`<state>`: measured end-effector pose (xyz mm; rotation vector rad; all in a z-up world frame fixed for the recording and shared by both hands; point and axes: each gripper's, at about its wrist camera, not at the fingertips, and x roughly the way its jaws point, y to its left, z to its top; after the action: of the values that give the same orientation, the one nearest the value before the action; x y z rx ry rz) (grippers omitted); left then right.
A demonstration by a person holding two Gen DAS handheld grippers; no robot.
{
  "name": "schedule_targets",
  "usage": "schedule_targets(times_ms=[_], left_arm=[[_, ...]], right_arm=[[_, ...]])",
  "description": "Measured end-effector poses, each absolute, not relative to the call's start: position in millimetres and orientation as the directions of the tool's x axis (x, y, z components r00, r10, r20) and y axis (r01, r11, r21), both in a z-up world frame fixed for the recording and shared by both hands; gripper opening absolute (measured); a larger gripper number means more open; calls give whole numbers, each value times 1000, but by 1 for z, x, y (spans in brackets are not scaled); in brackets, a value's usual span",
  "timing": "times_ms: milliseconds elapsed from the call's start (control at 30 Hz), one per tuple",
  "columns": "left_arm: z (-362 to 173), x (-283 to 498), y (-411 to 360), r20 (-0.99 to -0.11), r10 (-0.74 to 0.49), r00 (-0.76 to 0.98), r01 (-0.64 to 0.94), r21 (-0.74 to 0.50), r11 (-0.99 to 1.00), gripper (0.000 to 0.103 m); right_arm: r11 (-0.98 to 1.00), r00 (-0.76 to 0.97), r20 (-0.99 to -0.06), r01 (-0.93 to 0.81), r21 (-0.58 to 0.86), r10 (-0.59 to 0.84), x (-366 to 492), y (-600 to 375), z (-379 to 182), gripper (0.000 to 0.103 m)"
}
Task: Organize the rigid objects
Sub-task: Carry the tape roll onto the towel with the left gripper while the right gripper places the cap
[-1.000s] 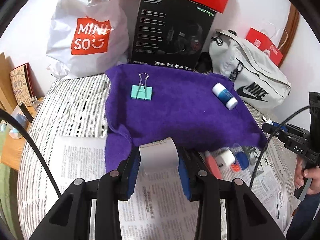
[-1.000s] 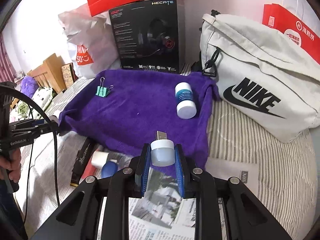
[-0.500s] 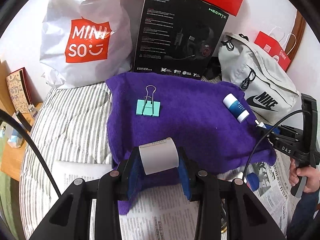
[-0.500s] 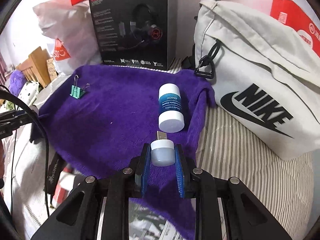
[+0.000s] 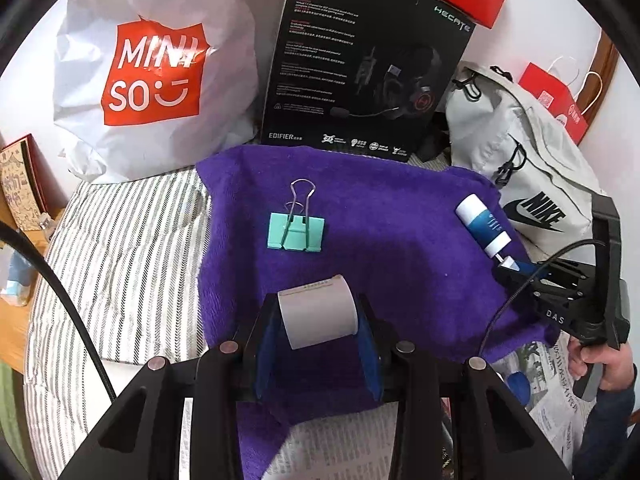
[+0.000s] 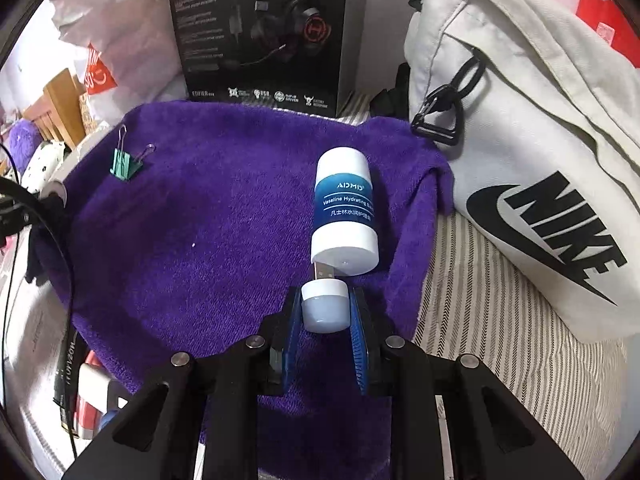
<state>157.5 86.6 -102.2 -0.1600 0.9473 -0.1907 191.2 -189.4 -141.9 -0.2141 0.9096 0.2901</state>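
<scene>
A purple towel [image 5: 384,240] lies on the striped bed; it also shows in the right wrist view [image 6: 200,232]. On it lie a teal binder clip [image 5: 296,232] [image 6: 126,162] and a blue-and-white Vaseline stick [image 5: 484,226] [image 6: 346,216]. My left gripper [image 5: 318,322] is shut on a grey-white cylinder [image 5: 318,312] above the towel's near edge. My right gripper [image 6: 324,308] is shut on a small white USB light [image 6: 324,304], its plug almost touching the stick's near end. The right gripper also shows at the right of the left wrist view [image 5: 560,292].
A Miniso bag [image 5: 152,76], a black headset box [image 5: 368,60] and a grey Nike bag [image 6: 540,152] stand behind the towel. Newspaper [image 5: 340,448] with small items [image 6: 88,396] lies in front. A wooden side table [image 5: 16,240] is at left.
Both grippers have moved forward over the towel with their objects. The right gripper has come close up to the Vaseline stick.
</scene>
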Motion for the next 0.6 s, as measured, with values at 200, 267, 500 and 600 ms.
schedule_targets(times_ms=[200, 267, 500, 600], left_arm=[[-105, 165, 87, -798, -227, 558, 96, -210, 973, 35], [-106, 168, 87, -801, -225, 555, 96, -208, 974, 35], [-114, 180, 88, -818, -211, 535, 85, -196, 977, 35], [-119, 186, 87, -829, -203, 521, 83, -187, 979, 35]], right_arm=[[930, 582, -801, -355, -97, 139, 193, -184, -146, 24], [929, 581, -801, -358, -97, 141, 196, -183, -146, 24], [922, 581, -801, -374, -103, 146, 196, -179, -148, 24], [923, 569, -806, -375, -81, 161, 194, -183, -147, 26]])
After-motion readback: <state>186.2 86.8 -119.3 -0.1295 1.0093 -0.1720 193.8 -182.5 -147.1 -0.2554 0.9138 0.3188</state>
